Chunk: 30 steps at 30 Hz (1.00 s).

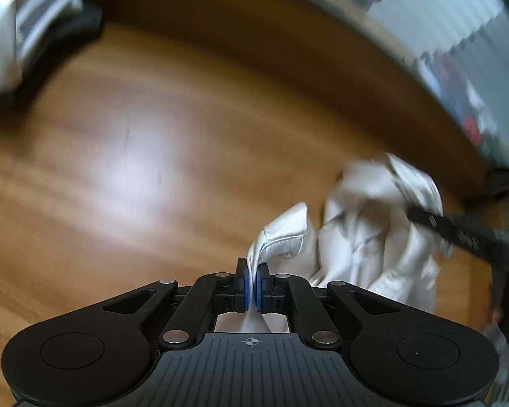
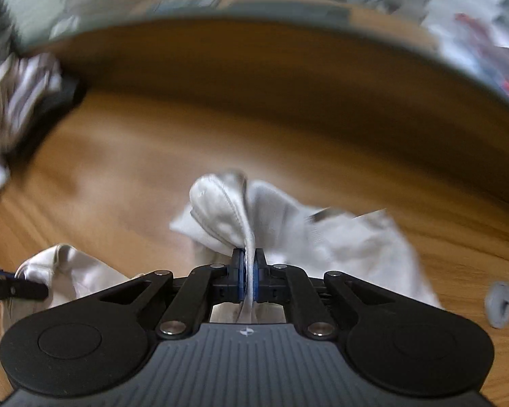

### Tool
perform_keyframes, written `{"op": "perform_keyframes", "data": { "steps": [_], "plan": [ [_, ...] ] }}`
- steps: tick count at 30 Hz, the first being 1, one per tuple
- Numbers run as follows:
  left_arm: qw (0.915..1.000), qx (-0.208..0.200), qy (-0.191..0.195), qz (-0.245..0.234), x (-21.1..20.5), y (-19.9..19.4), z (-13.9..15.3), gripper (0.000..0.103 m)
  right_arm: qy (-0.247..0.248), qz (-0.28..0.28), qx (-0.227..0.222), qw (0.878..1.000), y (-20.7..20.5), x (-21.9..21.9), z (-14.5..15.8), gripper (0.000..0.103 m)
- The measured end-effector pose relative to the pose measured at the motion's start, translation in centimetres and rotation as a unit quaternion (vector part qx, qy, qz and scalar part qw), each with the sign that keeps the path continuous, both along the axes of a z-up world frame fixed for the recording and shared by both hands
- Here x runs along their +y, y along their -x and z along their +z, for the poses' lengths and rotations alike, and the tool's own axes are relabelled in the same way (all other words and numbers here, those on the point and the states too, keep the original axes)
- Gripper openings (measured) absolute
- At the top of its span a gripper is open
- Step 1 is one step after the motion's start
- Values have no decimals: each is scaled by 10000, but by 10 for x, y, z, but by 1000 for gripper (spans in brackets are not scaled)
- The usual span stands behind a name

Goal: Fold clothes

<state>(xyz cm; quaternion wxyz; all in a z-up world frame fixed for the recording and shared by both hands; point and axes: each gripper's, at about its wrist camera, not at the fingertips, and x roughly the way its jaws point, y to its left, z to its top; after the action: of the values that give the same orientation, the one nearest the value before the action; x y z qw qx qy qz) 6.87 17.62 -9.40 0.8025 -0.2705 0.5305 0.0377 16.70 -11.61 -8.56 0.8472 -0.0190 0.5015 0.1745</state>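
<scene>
White cloth fills the middle of both wrist views: a pale garment (image 1: 373, 234) lies crumpled on the wooden table (image 1: 152, 135), and each gripper has a fold of it. The left gripper (image 1: 253, 279) is clenched on a stitched edge of the garment, its blue pads (image 1: 244, 288) pressing a thin fold that runs up between them and bulges out just beyond the tips. From this view the bulk of the garment sits to the right of the tips, bunched and raised off the table, with the black finger of the other gripper reaching into it from the right. The right gripper (image 2: 250, 276) is likewise clamped on a hemmed fold of the garment (image 2: 339, 244), the seam standing up as a rounded loop just past its tips while the rest of the cloth spreads to the right and back toward the near edge of the table (image 2: 288, 129). A second heap of pale, striped-looking clothes (image 1: 13, 27) rests on something dark at the far left of the table, well apart from the held garment. A small grey round object (image 2: 499, 304) lies on the wood near the right edge, beside the cloth; blur hides what it is.
</scene>
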Motion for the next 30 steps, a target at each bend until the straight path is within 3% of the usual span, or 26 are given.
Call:
{"op": "perform_keyframes", "data": {
  "steps": [8, 13, 16, 19, 25, 30],
  "plan": [
    [9962, -851, -140, -136, 9, -20, 84, 6, -1167, -840, 123, 9895, 22, -95, 81, 5],
    [9869, -1590, -179, -188, 11, -26, 144, 6, -2033, -1342, -5, 9699, 45, -144, 137, 5],
    [9788, -2028, -156, -227, 12, -35, 181, 6, -2376, -1473, -403, 9593, 54, -155, 177, 5],
    [9699, -2376, -445, -290, 5, -53, 210, 6, -2576, -1447, -891, 9512, 56, -156, 218, 5],
    [9535, -2880, -833, -308, 5, -86, 269, 5, -2573, -1392, -1672, 9415, 26, -155, 285, 4],
    [9377, -3345, -911, -224, 7, -93, 315, 5, -2447, -1360, -2399, 9296, 7, -169, 342, 4]
  ]
}}
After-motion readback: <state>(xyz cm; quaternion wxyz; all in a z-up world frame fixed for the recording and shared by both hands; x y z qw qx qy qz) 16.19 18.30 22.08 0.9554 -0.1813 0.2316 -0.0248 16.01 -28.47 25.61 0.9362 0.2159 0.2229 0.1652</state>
